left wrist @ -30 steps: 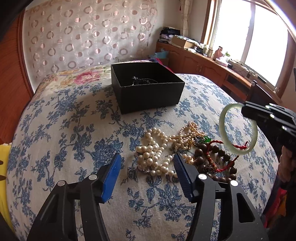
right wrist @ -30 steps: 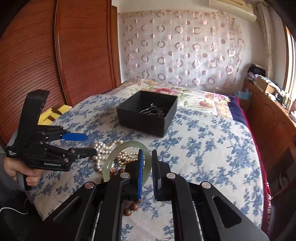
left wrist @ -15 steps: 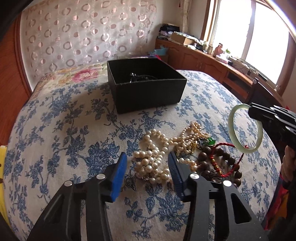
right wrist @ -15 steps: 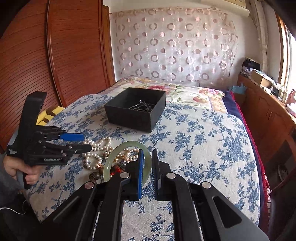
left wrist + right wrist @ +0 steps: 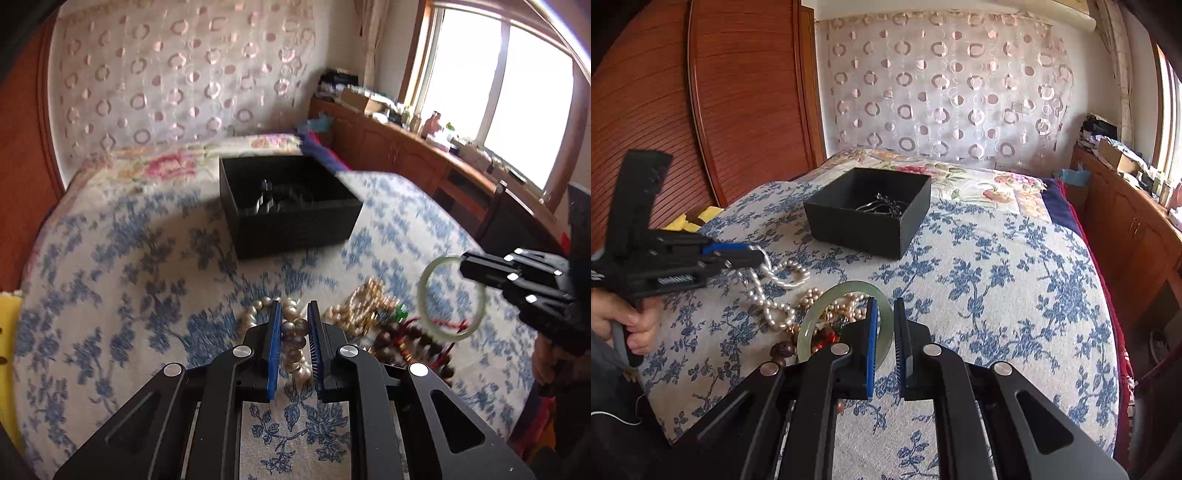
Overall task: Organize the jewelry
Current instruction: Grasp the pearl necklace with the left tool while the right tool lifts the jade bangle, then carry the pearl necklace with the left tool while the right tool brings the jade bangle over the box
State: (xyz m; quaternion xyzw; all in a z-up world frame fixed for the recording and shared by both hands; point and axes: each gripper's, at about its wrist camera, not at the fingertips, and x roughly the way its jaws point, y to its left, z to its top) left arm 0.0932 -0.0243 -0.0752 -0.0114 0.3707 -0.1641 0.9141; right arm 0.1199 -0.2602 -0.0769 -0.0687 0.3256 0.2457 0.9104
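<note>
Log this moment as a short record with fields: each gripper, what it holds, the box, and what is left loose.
left gripper: jaws have just been closing, pads now on the pearl necklace
right gripper: shut on the green bangle, held above the bed
black box: open, on the bedspread, dark metal pieces inside
loose pile: small pearl strands and brown bead bracelet beside the necklace

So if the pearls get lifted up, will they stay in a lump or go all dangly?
Probably dangly. The pearls are beads on a string, and they already droop in loose loops from the left gripper, whose jaws have just been closing on them. They may swing, and could drag the tangled pile along.
</note>
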